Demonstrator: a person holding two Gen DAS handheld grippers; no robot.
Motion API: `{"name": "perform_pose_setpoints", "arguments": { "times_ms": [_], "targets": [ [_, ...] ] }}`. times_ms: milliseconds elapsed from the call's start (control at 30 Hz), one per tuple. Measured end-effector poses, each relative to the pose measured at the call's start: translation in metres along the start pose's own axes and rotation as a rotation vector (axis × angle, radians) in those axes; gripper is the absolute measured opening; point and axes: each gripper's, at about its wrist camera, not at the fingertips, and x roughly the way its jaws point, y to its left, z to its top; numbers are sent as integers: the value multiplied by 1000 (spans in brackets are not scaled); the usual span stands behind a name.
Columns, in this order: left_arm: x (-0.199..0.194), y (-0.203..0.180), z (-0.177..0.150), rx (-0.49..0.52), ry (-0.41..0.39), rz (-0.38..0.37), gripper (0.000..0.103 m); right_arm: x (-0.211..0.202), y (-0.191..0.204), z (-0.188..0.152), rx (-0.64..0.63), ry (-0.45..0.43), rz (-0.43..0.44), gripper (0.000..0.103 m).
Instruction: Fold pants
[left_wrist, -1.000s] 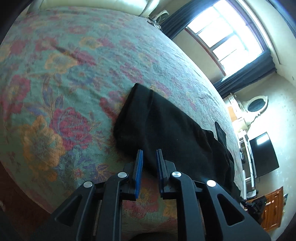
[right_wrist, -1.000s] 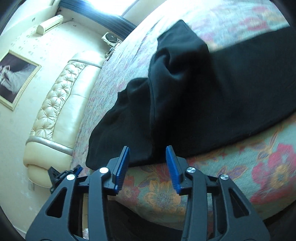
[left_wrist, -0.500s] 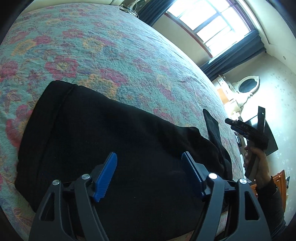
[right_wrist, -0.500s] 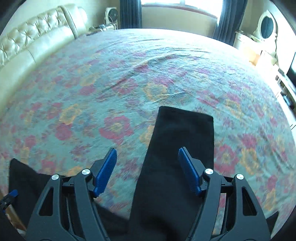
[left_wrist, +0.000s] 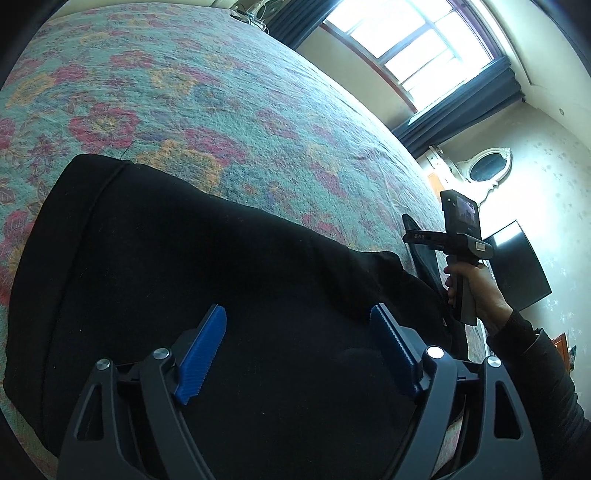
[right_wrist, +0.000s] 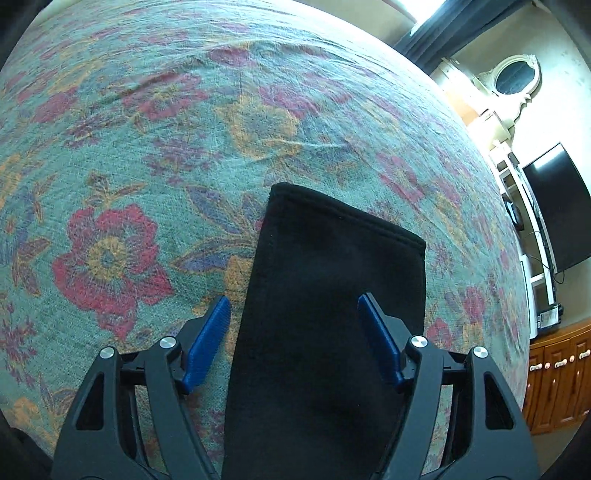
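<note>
A home bedroom: a wide bed under a floral bedspread (right_wrist: 155, 155) fills the view. At two o'clock, a window (left_wrist: 413, 48) with dark curtains (left_wrist: 458, 103), an ornate oval mirror (right_wrist: 513, 77), a black television (right_wrist: 557, 206) and what look like wooden cabinets (right_wrist: 557, 373).

Bare bedspread (right_wrist: 147, 129) beyond the pants (right_wrist: 325, 314) lies unobstructed.

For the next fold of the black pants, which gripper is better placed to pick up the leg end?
Probably the right gripper: its open jaws straddle the pants near the hem.
</note>
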Motion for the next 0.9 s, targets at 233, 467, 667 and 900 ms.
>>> {"name": "perform_pose_setpoints", "arguments": {
  "times_ms": [233,467,667,900],
  "targets": [
    [5,-8,2,13,6,33,82,-7,-36,-4,80,-9,147,8],
    [-7,-44,-14,-31,12,-88,82,-74,-140,-39,257,-207,341,7],
    [16,-121,-71,2,120,-275,82,-122,-254,-137,449,-360,414,7],
    [53,-195,-124,-13,164,-357,82,-135,-349,-255,595,-427,351,7]
  ]
}}
